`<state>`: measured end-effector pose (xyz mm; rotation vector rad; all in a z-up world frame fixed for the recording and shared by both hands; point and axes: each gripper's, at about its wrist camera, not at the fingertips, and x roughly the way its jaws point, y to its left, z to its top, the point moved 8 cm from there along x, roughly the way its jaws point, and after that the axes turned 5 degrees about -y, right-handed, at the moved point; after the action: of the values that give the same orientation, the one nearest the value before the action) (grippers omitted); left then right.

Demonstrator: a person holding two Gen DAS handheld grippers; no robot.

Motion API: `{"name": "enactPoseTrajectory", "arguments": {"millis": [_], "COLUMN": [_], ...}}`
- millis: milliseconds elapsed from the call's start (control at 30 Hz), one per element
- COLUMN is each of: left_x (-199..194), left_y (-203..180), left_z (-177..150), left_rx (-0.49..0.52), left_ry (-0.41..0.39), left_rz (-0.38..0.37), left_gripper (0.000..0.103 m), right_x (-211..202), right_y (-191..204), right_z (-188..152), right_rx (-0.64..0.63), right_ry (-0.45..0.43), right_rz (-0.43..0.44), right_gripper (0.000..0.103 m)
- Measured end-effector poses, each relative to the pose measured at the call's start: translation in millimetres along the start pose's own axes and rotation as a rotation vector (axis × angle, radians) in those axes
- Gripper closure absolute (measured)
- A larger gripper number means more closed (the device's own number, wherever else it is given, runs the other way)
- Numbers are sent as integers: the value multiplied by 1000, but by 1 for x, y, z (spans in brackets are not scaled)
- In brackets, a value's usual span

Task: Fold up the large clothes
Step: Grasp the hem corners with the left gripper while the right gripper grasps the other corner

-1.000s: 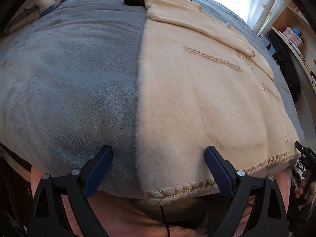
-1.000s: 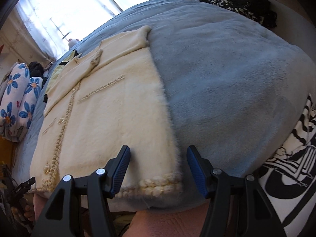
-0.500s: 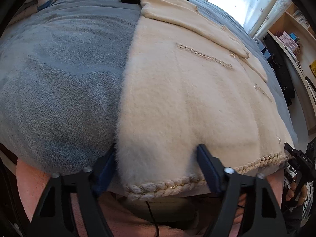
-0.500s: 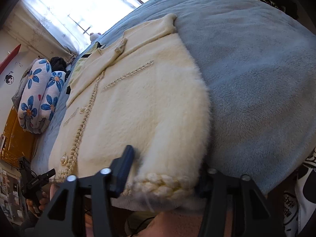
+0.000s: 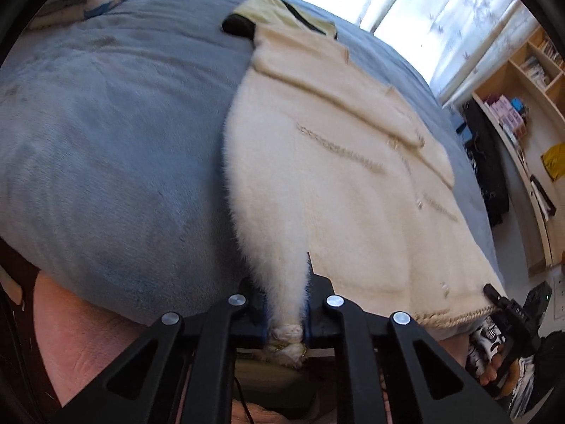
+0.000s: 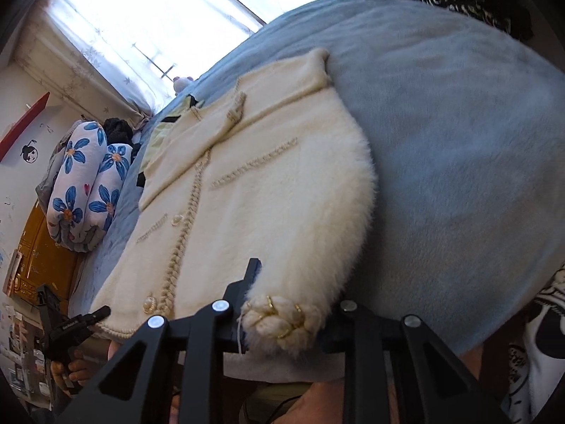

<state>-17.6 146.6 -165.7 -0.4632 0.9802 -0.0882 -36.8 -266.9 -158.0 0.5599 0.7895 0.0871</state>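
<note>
A cream fuzzy cardigan (image 5: pixel 346 183) with braided trim lies flat on a blue-grey blanket (image 5: pixel 116 141), sleeves folded across its top. My left gripper (image 5: pixel 286 314) is shut on the cardigan's near left hem corner, the braid bunched between the jaws. In the right wrist view the cardigan (image 6: pixel 254 212) runs away toward the window, and my right gripper (image 6: pixel 286 304) is shut on its near right hem corner, the braided hem (image 6: pixel 282 321) bulging out. Each gripper shows at the edge of the other's view: the right one (image 5: pixel 508 314) and the left one (image 6: pixel 70 328).
A yellow garment (image 5: pixel 282 17) lies past the cardigan's collar. A blue-flowered rolled quilt (image 6: pixel 84 183) sits at the bed's far left. Wooden shelves (image 5: pixel 529 106) and dark hanging clothes (image 5: pixel 483 162) stand to the right. A black-and-white printed cloth (image 6: pixel 543 318) is at the near right.
Both grippers moved onto the hem corners and closed on them. The corners are now pinched and lifted slightly off the blanket.
</note>
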Motion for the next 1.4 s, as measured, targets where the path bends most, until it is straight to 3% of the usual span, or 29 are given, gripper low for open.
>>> {"name": "enactPoseTrajectory", "arguments": {"millis": [300, 533, 667, 900, 1067, 1400], "left_x": [-46, -68, -67, -48, -14, 105], "left_y": [-2, -2, 7, -3, -16, -14], "left_z": [16, 24, 51, 136, 207, 333], "left_rx": [3, -11, -43, -39, -26, -33], "left_ry": [-51, -44, -75, -190, -230, -209], "left_rz": [-11, -17, -8, -10, 23, 151], "left_gripper": [94, 94, 94, 94, 94, 94], "right_x": [-32, -54, -50, -20, 17, 157], "right_y": [24, 38, 41, 47, 55, 45], "right_z": [10, 19, 42, 110, 164, 256], "right_rx": [-43, -73, -45, 7, 9, 6], "right_ry": [-49, -60, -79, -124, -133, -44], "right_rz": [3, 26, 42, 76, 60, -53], "right_gripper": [80, 80, 80, 80, 80, 80]}}
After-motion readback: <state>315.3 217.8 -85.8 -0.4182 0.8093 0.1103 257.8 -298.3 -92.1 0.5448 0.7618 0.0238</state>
